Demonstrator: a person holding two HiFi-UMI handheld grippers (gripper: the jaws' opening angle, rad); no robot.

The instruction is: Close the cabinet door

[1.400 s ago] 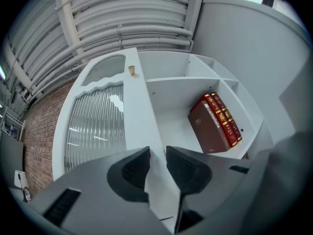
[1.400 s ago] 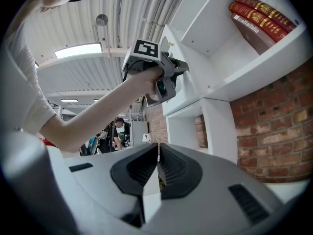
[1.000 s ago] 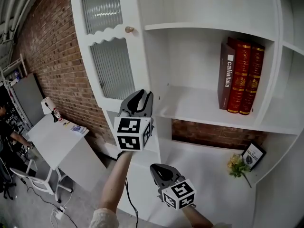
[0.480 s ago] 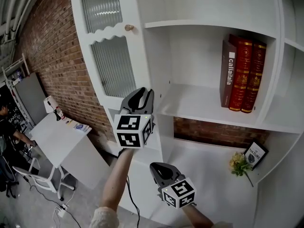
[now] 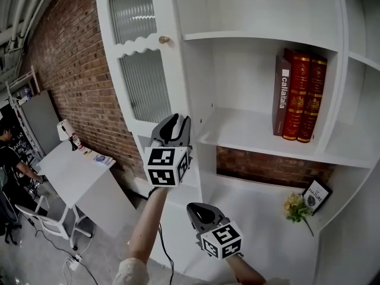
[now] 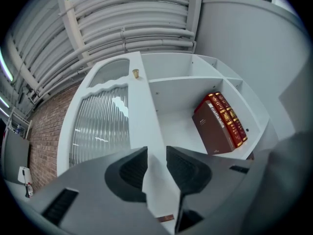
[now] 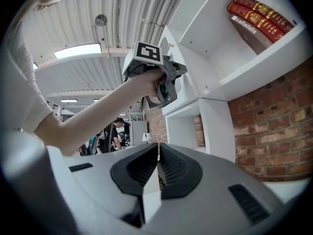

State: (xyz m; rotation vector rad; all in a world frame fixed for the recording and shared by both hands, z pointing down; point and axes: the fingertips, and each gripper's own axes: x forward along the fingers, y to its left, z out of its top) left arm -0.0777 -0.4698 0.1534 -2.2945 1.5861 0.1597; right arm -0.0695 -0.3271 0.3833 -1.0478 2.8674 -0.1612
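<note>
The white cabinet door (image 5: 145,88) with ribbed glass panes and a small brass knob (image 5: 164,39) stands at the left of the open shelves. My left gripper (image 5: 178,121) is at the door's lower right edge, pointing slightly up. In the left gripper view the door (image 6: 100,126) rises on the left, and its white edge fills the gap in my left gripper (image 6: 156,168), a pad on each side. My right gripper (image 5: 199,209) hangs lower and nearer, shut on nothing. Seen from the right gripper view, my right gripper (image 7: 157,163) points at the left gripper (image 7: 168,77) above.
Three books (image 5: 297,97) stand on the middle shelf (image 5: 237,132). On the lower shelf lie a small bunch of flowers (image 5: 295,206) and a little book (image 5: 316,193). A brick wall runs along the left, with a white table (image 5: 71,171) and a person (image 5: 9,153) beyond.
The door's knob edge has shifted slightly right, toward the shelves. Both grippers have stayed almost where they were.
</note>
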